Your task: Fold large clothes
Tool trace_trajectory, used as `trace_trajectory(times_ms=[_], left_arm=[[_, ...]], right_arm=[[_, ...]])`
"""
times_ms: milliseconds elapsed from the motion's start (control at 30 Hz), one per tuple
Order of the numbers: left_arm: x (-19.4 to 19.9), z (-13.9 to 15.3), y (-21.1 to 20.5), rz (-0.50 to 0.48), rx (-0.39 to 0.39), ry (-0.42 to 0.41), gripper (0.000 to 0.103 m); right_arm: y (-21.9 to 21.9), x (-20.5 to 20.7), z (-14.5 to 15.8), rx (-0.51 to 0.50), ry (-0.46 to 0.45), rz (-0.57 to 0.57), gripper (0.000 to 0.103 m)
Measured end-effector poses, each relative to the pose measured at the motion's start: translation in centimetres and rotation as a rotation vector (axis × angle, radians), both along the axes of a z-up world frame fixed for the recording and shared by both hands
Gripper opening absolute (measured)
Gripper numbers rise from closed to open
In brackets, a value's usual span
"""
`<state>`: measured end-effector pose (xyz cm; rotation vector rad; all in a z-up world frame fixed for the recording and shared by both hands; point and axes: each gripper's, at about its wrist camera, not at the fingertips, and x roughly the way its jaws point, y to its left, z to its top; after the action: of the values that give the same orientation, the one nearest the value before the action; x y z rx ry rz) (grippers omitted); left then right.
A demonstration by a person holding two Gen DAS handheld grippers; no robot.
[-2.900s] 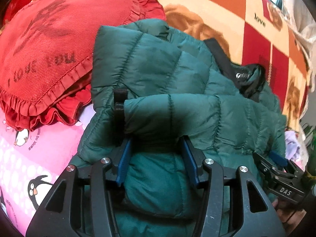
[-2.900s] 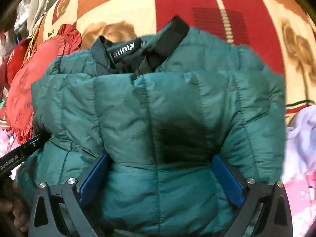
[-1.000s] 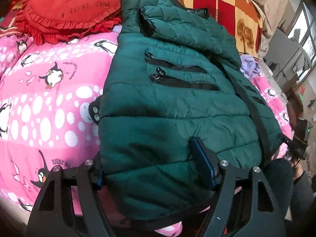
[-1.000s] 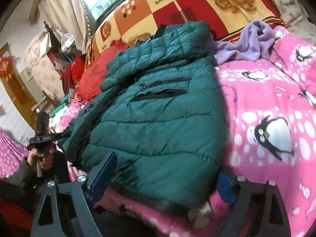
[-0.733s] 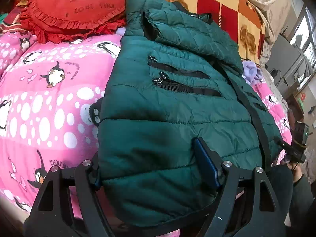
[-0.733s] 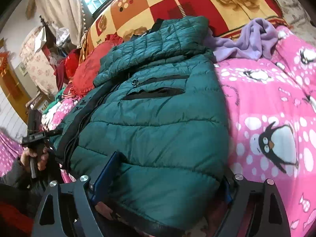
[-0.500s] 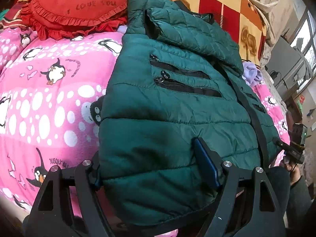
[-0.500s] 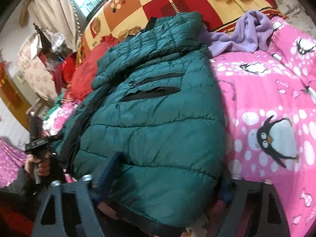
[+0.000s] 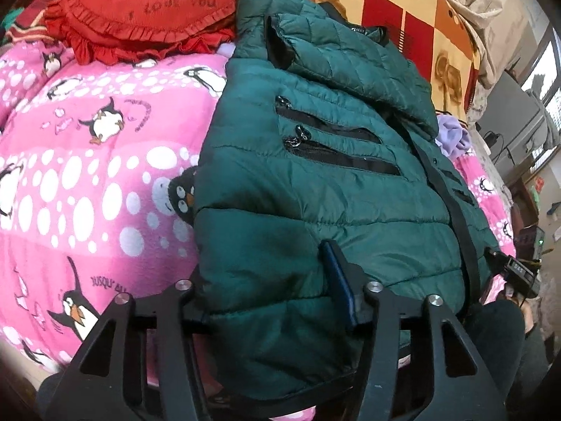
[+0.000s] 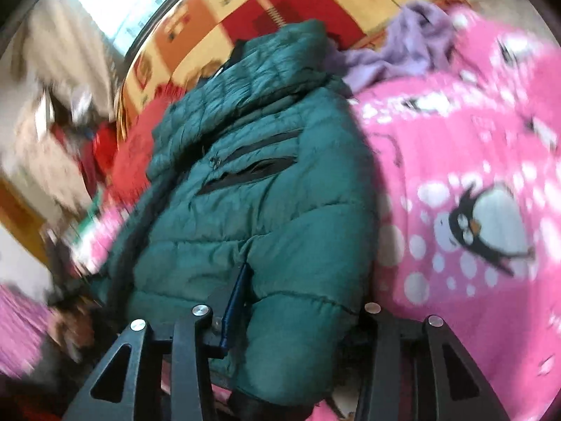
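Note:
A dark green puffer jacket [image 9: 315,182] lies front up on a pink penguin blanket [image 9: 87,182], with its sleeves folded across the top. My left gripper [image 9: 270,280] is shut on the jacket's bottom hem at its left corner; one blue pad [image 9: 338,287] shows, the other is hidden under the fabric. My right gripper [image 10: 301,301] is shut on the hem at the jacket's [image 10: 263,193] right corner, with one blue pad [image 10: 236,301] showing. The right wrist view is blurred by motion.
A red heart cushion [image 9: 150,7] lies beyond the jacket on the left. A checked red and yellow blanket [image 9: 403,10] covers the far end. A purple garment [image 10: 403,49] lies to the jacket's right. The other gripper [image 9: 515,273] shows at the right edge.
Both grippers came back from the folded sleeves to the bottom hem and closed on it. In the last half second the right gripper narrowed onto the hem and swung.

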<state>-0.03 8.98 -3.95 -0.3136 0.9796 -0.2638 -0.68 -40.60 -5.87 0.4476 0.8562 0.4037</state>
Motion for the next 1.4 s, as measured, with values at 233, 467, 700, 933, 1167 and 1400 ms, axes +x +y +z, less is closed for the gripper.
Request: trace_trajectory(times_ms=[233,467,700,933,1167,1400], left_arm=[[-0.3,0.2,0.2,0.023,-0.024,-0.023,0.044],[-1.2,1.7,0.8,0.055,-0.036,-0.099,0.012],[-2.2,3.0,2.7,0.078,-0.072,-0.080,0.012],[-2.2,2.6,1.6,0.036,0.082,-0.047,0.015],[-2.9,2.4,0.1,0.059,0.212,-0.104,0.016],[-2.9,2.2,-0.3,0.066,0.248,-0.127,0.017]], right_arm=[[2.3,-0.3,1.4,-0.174,-0.044,0.008,0.036],[4.5,-2.6,4.9,-0.276,-0.236,-0.009,0.019],[5.6,-5.3,7.5,-0.268,-0.280,0.042,0.019],[5.4,-5.0,5.7,-0.219,-0.072,-0.027,0.019],[7.9,-5.1,6.3,-0.386,-0.029,-0.129,0.019],[8.8,-5.0,6.0,-0.539,-0.026,-0.170,0.020]])
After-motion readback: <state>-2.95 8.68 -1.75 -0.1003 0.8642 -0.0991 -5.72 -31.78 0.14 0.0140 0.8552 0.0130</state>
